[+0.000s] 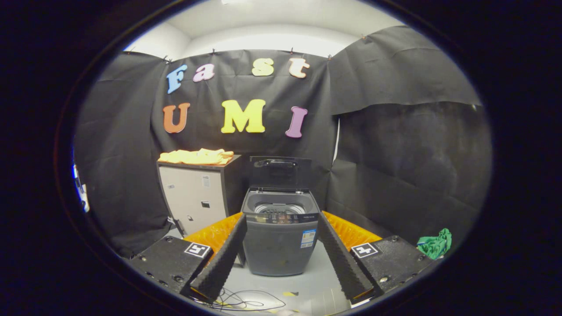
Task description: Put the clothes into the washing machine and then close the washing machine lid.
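Grey and boxy, the washing machine (279, 228) is standing on the pale floor (307, 281) just ahead of the gripper (281, 256), framed between its two spread fingers (224, 259), which are gaping wide and holding nothing. Its lid (281, 173) is standing upright, showing the drum. Yellow clothes (197, 156) are lying on top of a cabinet (193, 197) beside the machine's left. A green cloth (435, 244) is lying well apart, off to the right.

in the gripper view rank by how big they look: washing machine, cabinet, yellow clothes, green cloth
1. washing machine, lid up, seen between the open gripper fingers
2. cabinet, close in size but farther off, so unsure
3. yellow clothes on the cabinet
4. green cloth
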Tool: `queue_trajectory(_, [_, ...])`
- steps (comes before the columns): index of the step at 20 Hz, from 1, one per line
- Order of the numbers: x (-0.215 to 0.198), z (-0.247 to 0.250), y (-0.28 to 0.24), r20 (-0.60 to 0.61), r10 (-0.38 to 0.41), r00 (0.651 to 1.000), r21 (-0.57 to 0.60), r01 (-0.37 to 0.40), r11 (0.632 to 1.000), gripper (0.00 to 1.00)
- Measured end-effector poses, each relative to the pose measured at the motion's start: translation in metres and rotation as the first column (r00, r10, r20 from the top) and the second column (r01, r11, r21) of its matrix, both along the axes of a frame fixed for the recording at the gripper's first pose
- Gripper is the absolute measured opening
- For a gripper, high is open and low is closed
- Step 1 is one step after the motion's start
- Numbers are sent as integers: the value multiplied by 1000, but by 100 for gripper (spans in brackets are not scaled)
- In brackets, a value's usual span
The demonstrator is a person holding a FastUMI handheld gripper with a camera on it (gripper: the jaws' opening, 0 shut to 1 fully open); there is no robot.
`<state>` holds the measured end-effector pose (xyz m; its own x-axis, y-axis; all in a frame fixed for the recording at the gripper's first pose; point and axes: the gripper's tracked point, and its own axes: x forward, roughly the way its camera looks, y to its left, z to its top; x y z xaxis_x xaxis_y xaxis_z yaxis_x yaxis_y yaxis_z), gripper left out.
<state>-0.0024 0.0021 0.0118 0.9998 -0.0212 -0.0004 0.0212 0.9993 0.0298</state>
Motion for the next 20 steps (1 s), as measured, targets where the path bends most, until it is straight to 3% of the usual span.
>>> queue_trajectory(6, [16,26,16,1,-24,1000,13,24,1000,100])
queue_trajectory(13, [98,95,66,25,-11,1000,47,9,999,100])
queue_trajectory(20, [211,164,169,29,116,993,55,-117,992,100])
